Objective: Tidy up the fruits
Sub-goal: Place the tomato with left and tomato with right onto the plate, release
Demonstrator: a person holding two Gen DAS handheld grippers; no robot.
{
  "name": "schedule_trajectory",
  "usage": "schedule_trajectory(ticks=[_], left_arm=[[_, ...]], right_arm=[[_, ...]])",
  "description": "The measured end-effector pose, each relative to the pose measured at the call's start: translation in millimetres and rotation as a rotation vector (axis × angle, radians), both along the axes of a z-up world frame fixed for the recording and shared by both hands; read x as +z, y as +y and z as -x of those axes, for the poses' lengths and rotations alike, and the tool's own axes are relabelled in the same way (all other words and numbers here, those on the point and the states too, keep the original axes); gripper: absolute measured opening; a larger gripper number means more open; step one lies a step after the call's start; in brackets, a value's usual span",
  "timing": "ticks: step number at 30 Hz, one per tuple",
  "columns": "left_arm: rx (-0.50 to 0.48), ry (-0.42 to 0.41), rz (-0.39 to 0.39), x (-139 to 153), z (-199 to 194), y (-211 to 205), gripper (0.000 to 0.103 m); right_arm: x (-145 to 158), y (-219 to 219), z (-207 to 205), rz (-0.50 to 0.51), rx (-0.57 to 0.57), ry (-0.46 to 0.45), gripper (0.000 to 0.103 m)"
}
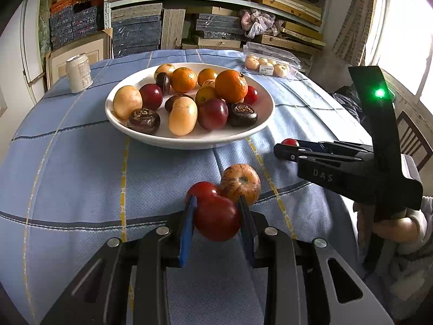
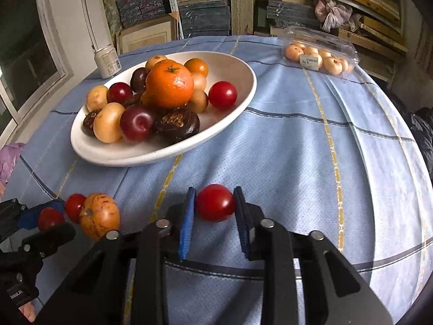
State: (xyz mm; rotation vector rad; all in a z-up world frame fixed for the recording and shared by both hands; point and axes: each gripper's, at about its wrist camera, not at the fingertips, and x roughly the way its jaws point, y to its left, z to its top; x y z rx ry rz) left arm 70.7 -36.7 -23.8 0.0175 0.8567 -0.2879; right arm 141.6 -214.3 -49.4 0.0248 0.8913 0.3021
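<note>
I'm seeing glossy red tomatoes (image 2: 215, 202), a smooth glazed white plate (image 1: 151, 135), dimpled woven blue cloth (image 2: 284, 162) covering the tabletop, and matt black plastic claws.

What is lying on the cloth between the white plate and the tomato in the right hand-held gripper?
Nothing: in the right wrist view, only bare blue checked tablecloth stretches from the white plate to the tomato in the right hand-held gripper.

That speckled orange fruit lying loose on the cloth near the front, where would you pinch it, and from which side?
I'd grip the speckled orange fruit across its widest part, coming down from above. It lies with its stem dimple turned up and towards the left gripper, so its rounded flanks are exposed. One flank touches a red tomato, so I would probably set the fingers across the other two sides.
</note>
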Motion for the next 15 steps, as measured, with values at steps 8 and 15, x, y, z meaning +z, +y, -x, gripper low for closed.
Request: schedule_trajectory(ticks=[8, 15], left_arm=[[0.041, -0.049, -0.023, 10, 1, 5, 0.031], [0.095, -0.122, -0.037, 75, -35, 23, 0.031]], right_arm=[[13, -4, 24, -0.092, 0.012, -0.041, 0.024], [98, -7, 35, -0.176, 0.059, -0.194, 0.024]])
